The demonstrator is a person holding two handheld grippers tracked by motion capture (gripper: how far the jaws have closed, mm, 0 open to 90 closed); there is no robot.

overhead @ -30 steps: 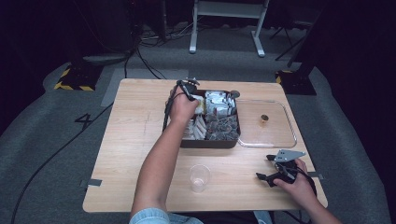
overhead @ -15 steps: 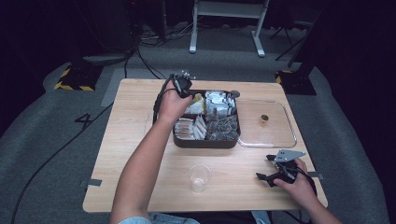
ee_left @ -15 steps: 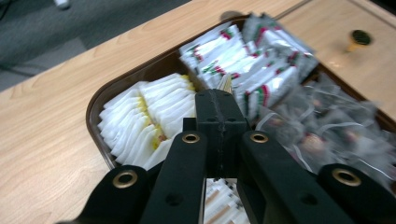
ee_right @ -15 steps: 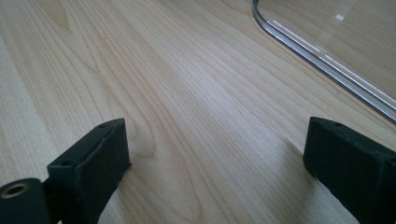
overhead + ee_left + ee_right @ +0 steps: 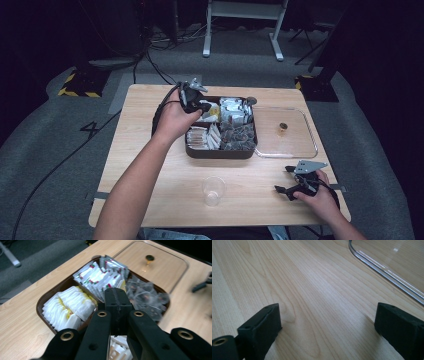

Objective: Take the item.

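A dark brown tray [image 5: 220, 154] with compartments sits at the middle of the wooden table. It holds white and yellow packets [image 5: 67, 307], white packets with red and green print [image 5: 100, 277] and clear-wrapped dark pieces [image 5: 146, 296]. My left gripper [image 5: 199, 102] hovers over the tray's far left corner. In the left gripper view this gripper [image 5: 117, 300] has its jaws pressed together with nothing visible between them. My right gripper [image 5: 284, 179] rests on the table near the front right. The right gripper view shows it [image 5: 327, 317] wide open on bare wood.
A clear lid [image 5: 295, 145] with a small dark knob [image 5: 283, 126] lies flat to the right of the tray; its edge [image 5: 387, 272] runs just beyond my right gripper. A clear plastic cup [image 5: 213, 190] stands in front of the tray.
My left gripper has drawn back from over the tray's compartments toward its far left corner, and the forearm has swung left. The right gripper has stayed put.
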